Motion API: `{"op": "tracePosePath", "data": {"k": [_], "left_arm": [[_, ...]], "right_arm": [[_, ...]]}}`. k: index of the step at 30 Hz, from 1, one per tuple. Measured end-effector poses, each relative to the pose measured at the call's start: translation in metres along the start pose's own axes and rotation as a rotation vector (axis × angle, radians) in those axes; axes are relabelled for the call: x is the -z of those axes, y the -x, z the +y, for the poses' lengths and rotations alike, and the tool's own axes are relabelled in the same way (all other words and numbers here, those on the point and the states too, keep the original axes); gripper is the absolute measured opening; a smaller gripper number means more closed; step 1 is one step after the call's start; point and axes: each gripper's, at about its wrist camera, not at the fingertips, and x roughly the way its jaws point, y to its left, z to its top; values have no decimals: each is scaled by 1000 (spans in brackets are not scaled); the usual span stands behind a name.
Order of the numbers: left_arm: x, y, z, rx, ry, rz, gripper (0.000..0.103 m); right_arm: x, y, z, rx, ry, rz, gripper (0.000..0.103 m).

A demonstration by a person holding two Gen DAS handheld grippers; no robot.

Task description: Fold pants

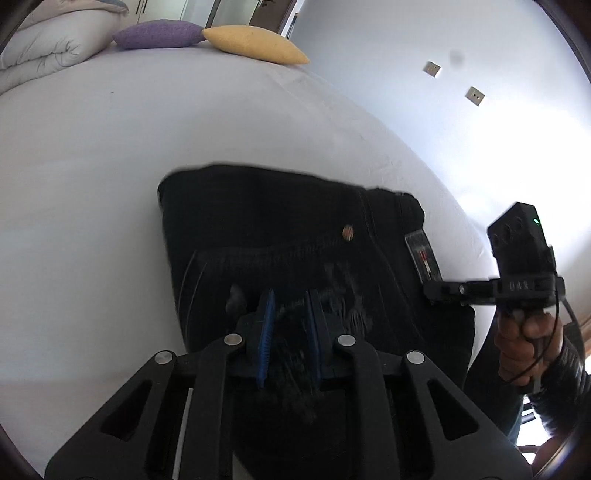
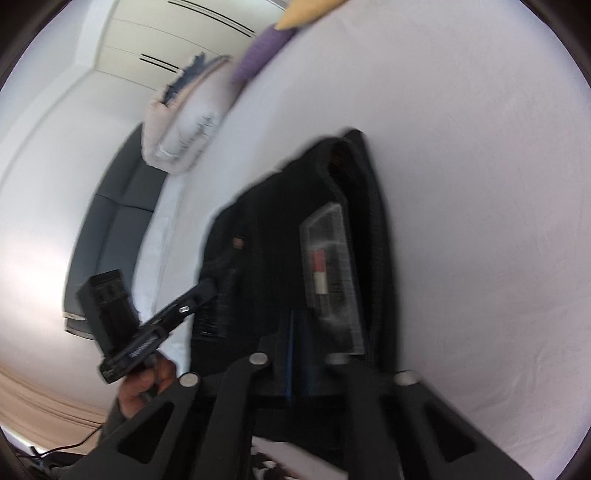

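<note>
Black pants [image 1: 277, 229] lie folded into a compact block on the white bed sheet [image 1: 110, 147], with a clear size label [image 1: 423, 254] along the waistband and a copper rivet [image 1: 347, 232]. My left gripper [image 1: 290, 314] is over the near edge of the block, and its blue pads [image 1: 266, 325] pinch dark fabric. In the right wrist view the pants [image 2: 266, 229] and label [image 2: 328, 258] run upward. My right gripper [image 2: 299, 332] sits at their near end with its pads together. The blur hides whether cloth is caught there. A hand holds each gripper.
A purple pillow [image 1: 159, 35], a yellow pillow [image 1: 255, 42] and a folded white duvet [image 1: 44, 48] lie at the far end of the bed. A white wall with sockets [image 1: 474, 96] stands to the right. A dark padded panel [image 2: 118, 221] flanks the bed.
</note>
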Motion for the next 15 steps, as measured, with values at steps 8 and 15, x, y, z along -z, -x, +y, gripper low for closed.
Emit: {"op": "tracePosePath", "data": {"k": [8,15], "left_arm": [[56,19,-19,2,25,-59,16],[88,45,-18,50,90,-120,16]], "right_arm": [[20,10,-2,-27,54,-41,0],[34,46,7,-15,100,-99,28]]}}
